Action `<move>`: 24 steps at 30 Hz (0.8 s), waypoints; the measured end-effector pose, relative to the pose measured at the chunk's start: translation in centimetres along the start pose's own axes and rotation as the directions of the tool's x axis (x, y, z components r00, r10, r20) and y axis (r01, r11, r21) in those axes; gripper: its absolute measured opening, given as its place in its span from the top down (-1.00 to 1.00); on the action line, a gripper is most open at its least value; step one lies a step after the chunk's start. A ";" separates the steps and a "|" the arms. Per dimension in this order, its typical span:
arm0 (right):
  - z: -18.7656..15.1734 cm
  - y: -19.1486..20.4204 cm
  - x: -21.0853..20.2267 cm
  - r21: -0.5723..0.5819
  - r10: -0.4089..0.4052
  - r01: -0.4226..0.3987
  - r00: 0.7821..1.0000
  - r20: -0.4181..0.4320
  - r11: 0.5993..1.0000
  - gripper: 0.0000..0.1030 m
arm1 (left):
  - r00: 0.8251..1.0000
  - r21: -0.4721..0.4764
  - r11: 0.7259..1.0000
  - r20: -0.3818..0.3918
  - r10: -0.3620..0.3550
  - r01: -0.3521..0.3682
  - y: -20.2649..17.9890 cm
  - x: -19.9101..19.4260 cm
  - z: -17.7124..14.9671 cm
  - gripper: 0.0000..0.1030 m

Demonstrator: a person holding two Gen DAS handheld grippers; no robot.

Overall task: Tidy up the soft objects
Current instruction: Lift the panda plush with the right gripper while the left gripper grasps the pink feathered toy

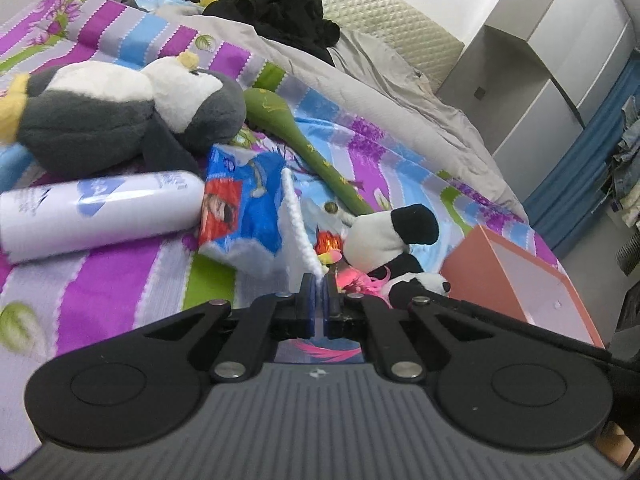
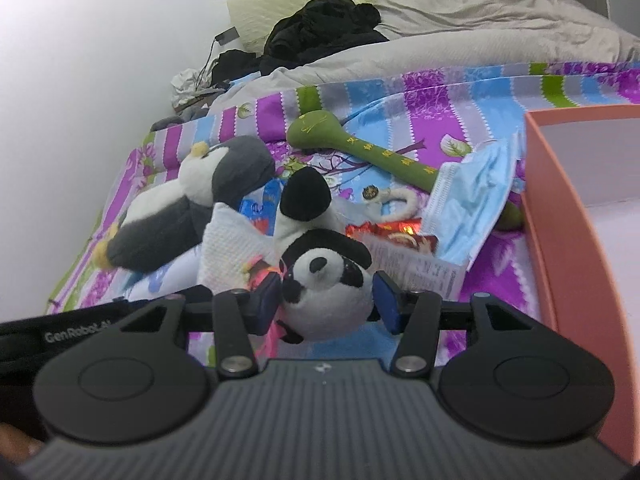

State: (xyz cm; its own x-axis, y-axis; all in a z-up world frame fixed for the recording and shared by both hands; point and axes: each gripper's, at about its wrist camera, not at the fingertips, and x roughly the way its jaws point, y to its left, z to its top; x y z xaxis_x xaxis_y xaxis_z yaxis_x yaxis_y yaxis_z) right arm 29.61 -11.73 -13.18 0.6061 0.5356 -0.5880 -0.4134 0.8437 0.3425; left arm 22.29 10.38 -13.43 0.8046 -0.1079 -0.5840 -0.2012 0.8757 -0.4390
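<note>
On the striped bedspread, my left gripper (image 1: 319, 286) is shut on the edge of a white cloth (image 1: 298, 224), seen also in the right wrist view (image 2: 232, 248). My right gripper (image 2: 326, 302) is shut on the head of a small panda plush (image 2: 326, 280), which lies at the right in the left wrist view (image 1: 394, 240). A grey-and-white penguin plush (image 1: 120, 108) lies behind, to the left (image 2: 188, 208). A pink box (image 2: 580, 216) stands open at the right (image 1: 516, 276).
A white bottle (image 1: 100, 212), a blue tissue pack (image 1: 240, 200), a green massage stick (image 2: 360, 148), a blue face mask (image 2: 472, 204) and a red snack wrapper (image 2: 396, 236) lie around. Black clothes (image 2: 320, 28) and a grey duvet (image 1: 360, 80) are behind.
</note>
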 end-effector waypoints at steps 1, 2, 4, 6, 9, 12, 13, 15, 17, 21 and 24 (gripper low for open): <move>-0.4 0.1 -0.6 -0.010 -0.007 0.007 1.000 0.001 1.000 -0.05 | 1.000 0.001 1.000 -0.003 0.002 -0.002 -0.1 -0.7 -0.5 0.92; -0.8 0.2 -1.3 -0.021 -0.015 0.015 1.000 0.000 1.000 -0.05 | 1.000 0.000 1.000 -0.006 0.006 -0.006 -0.1 -1.3 -1.1 0.92; -1.6 0.2 -2.2 -0.033 -0.025 0.024 1.000 -0.005 0.999 -0.05 | 1.000 -0.002 1.000 -0.014 0.015 -0.015 0.1 -2.4 -2.1 0.92; -2.5 0.1 -3.1 -0.040 -0.045 0.044 0.999 -0.021 0.998 -0.05 | 0.999 -0.006 1.000 -0.029 0.022 -0.022 0.2 -3.5 -3.2 0.92; -3.8 0.1 -4.3 -0.047 -0.062 0.061 0.997 -0.038 0.997 0.01 | 0.998 0.007 0.999 -0.040 0.043 -0.043 0.4 -5.2 -4.8 0.92; -4.9 0.2 -5.2 -0.072 -0.088 0.085 0.995 -0.047 0.994 0.02 | 0.997 0.000 0.998 -0.047 0.068 -0.068 1.1 -6.4 -5.9 0.92; -5.4 0.2 -5.5 -0.080 -0.092 0.088 0.994 -0.051 0.993 0.02 | 0.996 -0.001 0.997 -0.046 0.083 -0.083 1.4 -6.7 -6.2 0.92; -6.3 0.3 -5.8 -0.101 -0.097 0.091 0.993 -0.065 0.991 0.03 | 0.993 -0.034 0.994 -0.061 0.105 -0.107 2.5 -7.0 -6.7 0.92; -7.1 0.3 -6.0 -0.100 -0.102 0.093 0.991 -0.089 0.991 0.03 | 0.992 -0.086 0.990 -0.072 0.106 -0.112 3.7 -7.0 -6.8 0.92; -8.7 0.4 -6.4 -0.105 -0.105 0.092 0.987 -0.126 0.990 0.03 | 0.989 -0.144 0.981 -0.089 0.121 -0.133 5.5 -6.9 -7.5 0.90; -9.8 0.2 -6.5 -0.106 -0.117 0.101 0.980 -0.159 0.989 0.02 | 0.987 -0.182 0.973 -0.103 0.124 -0.142 6.3 -6.9 -7.8 0.75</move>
State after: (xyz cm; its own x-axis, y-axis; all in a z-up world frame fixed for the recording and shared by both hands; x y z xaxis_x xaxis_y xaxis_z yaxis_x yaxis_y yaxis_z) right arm 18.96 -15.40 -16.48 0.5343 0.4206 -0.7332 -0.4200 0.8849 0.2015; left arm 11.12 13.01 -17.46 0.7117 -0.0459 -0.7010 -0.4113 0.7818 -0.4687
